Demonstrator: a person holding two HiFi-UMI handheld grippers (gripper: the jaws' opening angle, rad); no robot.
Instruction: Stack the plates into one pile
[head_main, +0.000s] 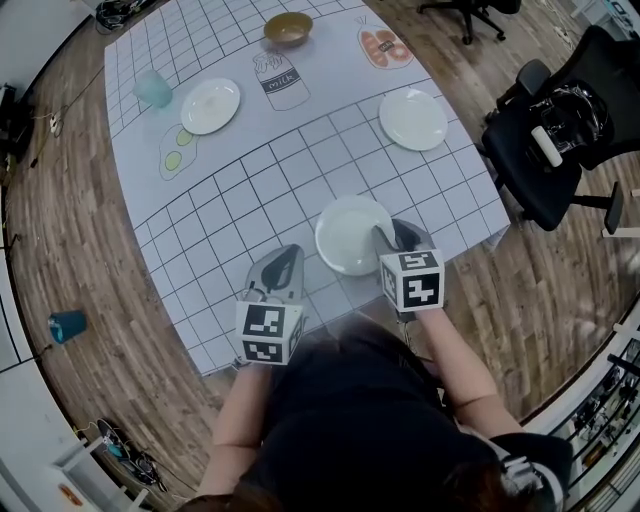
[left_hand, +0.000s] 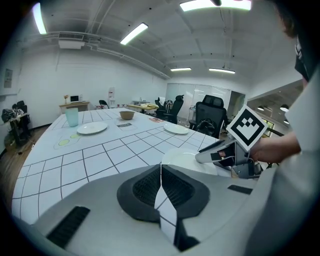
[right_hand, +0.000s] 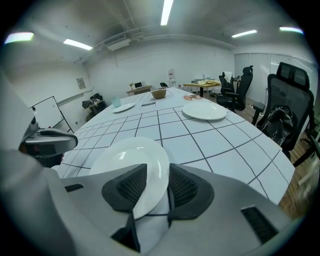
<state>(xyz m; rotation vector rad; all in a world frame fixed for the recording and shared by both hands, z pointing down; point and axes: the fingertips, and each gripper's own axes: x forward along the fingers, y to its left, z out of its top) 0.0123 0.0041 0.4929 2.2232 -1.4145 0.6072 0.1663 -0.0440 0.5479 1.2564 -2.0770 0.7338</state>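
Note:
A white plate (head_main: 348, 235) lies near the table's front edge, and my right gripper (head_main: 392, 240) is at its right rim. In the right gripper view the plate's rim (right_hand: 137, 170) fills the narrow gap between the two pads, which sit against it. My left gripper (head_main: 288, 265) hovers just left of that plate, shut with nothing in it, its pads meeting in the left gripper view (left_hand: 161, 181). A second white plate (head_main: 210, 105) sits at the far left and a third (head_main: 413, 119) at the far right.
The table carries a gridded mat (head_main: 250, 180) with printed food pictures. On it stand a pale blue cup (head_main: 154, 88) and a brown bowl (head_main: 288, 28). A black office chair (head_main: 560, 130) stands to the right of the table, and a blue cup (head_main: 68, 325) is on the wooden floor.

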